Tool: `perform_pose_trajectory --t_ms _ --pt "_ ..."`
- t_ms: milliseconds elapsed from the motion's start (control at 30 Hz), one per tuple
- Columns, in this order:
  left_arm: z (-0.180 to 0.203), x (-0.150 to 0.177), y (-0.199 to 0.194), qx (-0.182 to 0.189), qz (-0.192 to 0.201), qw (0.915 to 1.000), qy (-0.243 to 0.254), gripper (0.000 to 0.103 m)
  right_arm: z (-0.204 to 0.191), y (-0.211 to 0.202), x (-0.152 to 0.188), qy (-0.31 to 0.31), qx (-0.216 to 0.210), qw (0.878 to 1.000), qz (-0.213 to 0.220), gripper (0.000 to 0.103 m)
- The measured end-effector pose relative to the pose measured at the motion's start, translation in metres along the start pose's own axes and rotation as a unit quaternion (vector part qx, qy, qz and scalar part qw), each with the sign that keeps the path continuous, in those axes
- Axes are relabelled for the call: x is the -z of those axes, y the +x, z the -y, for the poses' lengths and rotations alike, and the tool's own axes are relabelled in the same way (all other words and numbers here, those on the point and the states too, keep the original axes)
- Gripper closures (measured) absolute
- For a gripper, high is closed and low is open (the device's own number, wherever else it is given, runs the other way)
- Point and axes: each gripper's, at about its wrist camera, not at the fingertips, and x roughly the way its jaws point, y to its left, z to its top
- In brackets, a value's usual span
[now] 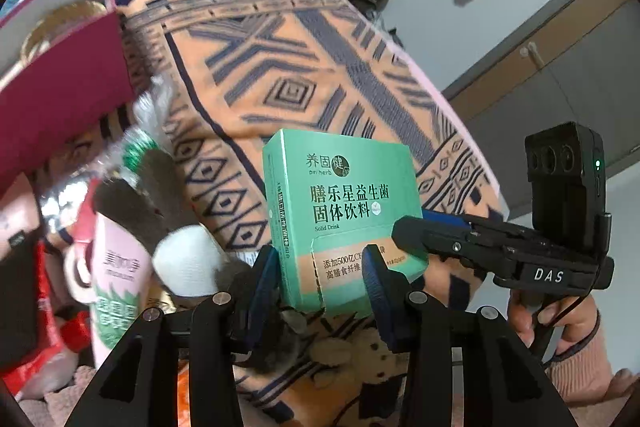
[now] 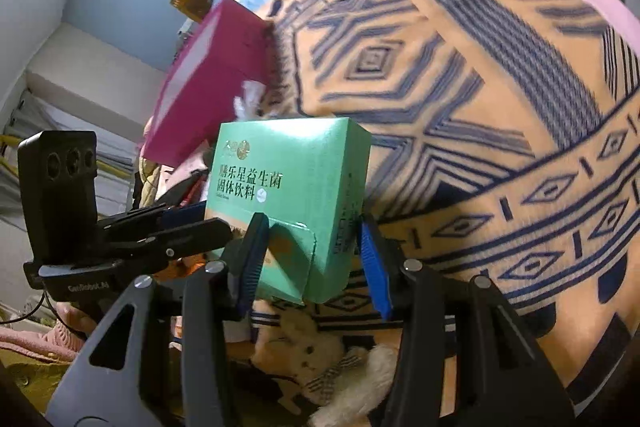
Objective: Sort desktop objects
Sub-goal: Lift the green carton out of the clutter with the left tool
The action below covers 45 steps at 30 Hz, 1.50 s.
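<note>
A green drink-powder box [image 1: 340,211] is held upright in the air above the patterned blanket. My left gripper [image 1: 322,287] has its blue pads [image 1: 264,279] against the box's lower part, shut on it. In the left wrist view my right gripper [image 1: 416,227] comes in from the right, and its fingers meet the box's right edge. In the right wrist view the same green box [image 2: 296,187] sits between the right gripper's [image 2: 312,263] blue pads [image 2: 374,267], which press its lower sides. The left gripper [image 2: 200,223] reaches in from the left to the box's left edge.
A magenta box [image 1: 60,87] stands at the left, and shows as the magenta box [image 2: 208,79] in the right wrist view. Below it lie a pink tube [image 1: 116,267], a plastic bottle [image 1: 136,151] and red packaging [image 1: 48,347]. A small plush bear [image 2: 320,355] lies under the grippers. The orange and blue blanket [image 1: 304,67] spreads beyond.
</note>
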Motion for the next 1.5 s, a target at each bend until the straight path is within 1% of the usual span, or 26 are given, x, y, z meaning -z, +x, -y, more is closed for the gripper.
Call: perform_pose_trajectory --t_ms 200,333,700,1133,1500 --pt "-0.005 -0.003 -0.029 0.001 0.036 0.9993 -0.009 0.059 -0.026 -0.006 -0.009 -0.031 -0.02 0.999 0.011 0.054" --pt "-0.009 -0.003 -0.046 -0.006 0.058 0.9983 -0.011 0.059 -0.044 -0.007 -0.015 -0.053 -0.028 0.998 0.013 0.054" --pt "-0.026 -0.001 -0.082 -0.02 0.108 0.9934 -0.032 0.058 -0.085 -0.005 -0.029 -0.108 -0.041 0.993 0.017 0.054" --pt "-0.045 0.001 -0.12 -0.048 0.157 0.9851 -0.05 0.058 -0.128 0.009 -0.046 -0.163 -0.054 0.985 0.01 0.054" --pt "-0.067 0.006 -0.141 -0.059 0.18 0.9792 -0.073 0.058 -0.157 0.025 -0.055 -0.196 -0.067 0.978 -0.001 0.054"
